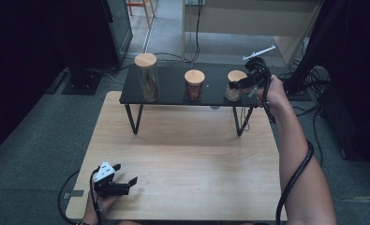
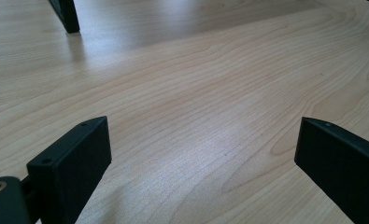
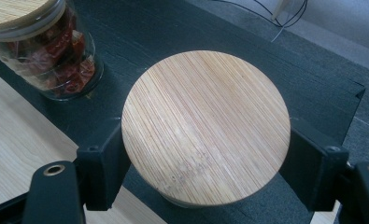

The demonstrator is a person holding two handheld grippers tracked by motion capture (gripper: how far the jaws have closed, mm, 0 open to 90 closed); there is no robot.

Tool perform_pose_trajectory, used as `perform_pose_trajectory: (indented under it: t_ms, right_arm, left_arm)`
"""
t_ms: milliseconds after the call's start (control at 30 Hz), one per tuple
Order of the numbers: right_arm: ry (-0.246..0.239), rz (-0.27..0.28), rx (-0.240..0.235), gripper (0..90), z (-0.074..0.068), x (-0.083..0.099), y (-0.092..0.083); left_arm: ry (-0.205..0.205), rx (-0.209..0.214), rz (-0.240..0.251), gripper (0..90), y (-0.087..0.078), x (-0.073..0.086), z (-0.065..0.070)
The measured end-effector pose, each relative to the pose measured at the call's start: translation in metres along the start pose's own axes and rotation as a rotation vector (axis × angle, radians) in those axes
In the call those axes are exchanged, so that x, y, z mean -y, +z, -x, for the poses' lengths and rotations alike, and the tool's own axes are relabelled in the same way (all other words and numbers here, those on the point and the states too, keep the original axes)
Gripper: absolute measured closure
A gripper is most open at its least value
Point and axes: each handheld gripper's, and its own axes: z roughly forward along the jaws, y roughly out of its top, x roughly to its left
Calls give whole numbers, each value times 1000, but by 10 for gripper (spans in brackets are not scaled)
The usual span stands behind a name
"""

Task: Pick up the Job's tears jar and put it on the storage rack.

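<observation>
While the right arm stretches forward to the shelf [image 1: 173, 96], right gripper [image 3: 205, 154] grasps the jar [image 1: 234, 86] by its lid [image 3: 205, 126]. Left gripper [image 1: 122, 180] rests low at the table [image 1: 187, 154] edge, jaws spread, nothing held.

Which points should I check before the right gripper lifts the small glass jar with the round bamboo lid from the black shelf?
1. Right gripper jaws on both sides of the small glass jar with the round bamboo lid: ok.
2. Pads pressing firmly: cannot tell.
3. Jar standing upright on the black shelf: ok.
4. Neighbouring glass jar of red pieces apart: ok.
5. Left gripper open, away over the light wooden table: ok.
</observation>
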Motion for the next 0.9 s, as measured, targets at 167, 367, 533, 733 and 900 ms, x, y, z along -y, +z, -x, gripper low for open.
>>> perform_pose_trajectory:
  t_ms: [167,367,533,733,900]
  right_arm:
    - [-10,5,-22,134,0,4,-3]
    - [-12,24,1,41,-6,7,-8]
    - [-1,38,0,40,-4,9,-13]
    - [-4,46,7,41,-7,14,-22]
    - [-7,39,14,45,-10,17,-26]
  left_arm:
    - [-3,0,-1,39,0,0,0]
    - [-3,-5,-3,39,0,-1,0]
    - [-6,-7,-5,39,0,-1,0]
    - [-6,-7,-4,39,0,-1,0]
    - [-9,-9,-2,39,0,0,1]
